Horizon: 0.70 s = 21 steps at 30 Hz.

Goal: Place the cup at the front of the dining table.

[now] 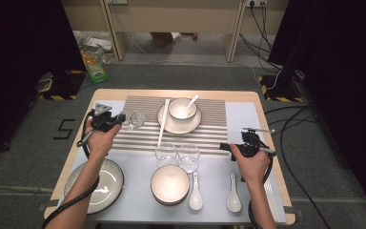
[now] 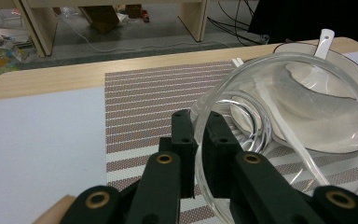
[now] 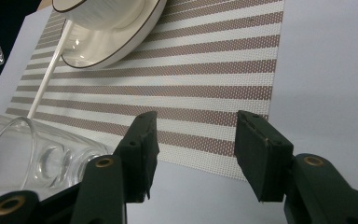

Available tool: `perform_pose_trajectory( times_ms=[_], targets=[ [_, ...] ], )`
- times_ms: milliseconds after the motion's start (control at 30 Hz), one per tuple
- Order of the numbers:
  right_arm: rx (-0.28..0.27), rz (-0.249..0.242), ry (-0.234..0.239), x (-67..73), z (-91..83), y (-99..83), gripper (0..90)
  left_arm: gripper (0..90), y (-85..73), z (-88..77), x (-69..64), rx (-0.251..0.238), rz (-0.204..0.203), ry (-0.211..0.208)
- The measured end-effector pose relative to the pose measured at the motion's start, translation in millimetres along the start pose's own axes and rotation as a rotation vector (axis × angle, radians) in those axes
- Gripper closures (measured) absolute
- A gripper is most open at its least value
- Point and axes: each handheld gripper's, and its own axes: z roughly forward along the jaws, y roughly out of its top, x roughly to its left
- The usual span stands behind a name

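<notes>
Landmark: brown-and-white striped woven placemat (image 1: 205,125).
Right gripper (image 3: 193,154): hovering off the placemat's right edge, jaws standing apart, gripping nothing.
Left gripper (image 2: 196,154): clenching the rim of a clear round drinking glass (image 2: 298,130), one jaw inside, one outside.
Glass position: tilting over the placemat's left end, beside the white black-rimmed ceramic bowl on its saucer (image 1: 183,109).
Technique: judged best to be levelling the glass upright before lowering, keeping clear of the saucer.
</notes>
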Motion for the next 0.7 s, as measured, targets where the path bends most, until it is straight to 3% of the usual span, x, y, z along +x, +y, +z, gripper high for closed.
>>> perform_pose_trajectory(
  times_ms=[700],
  targets=[
    [-0.004,-0.005,0.003,-1.1,-0.1,0.0,49.5,84.1,2.3,4.4,2.1,0.004,-0.007,0.005]
  ],
)
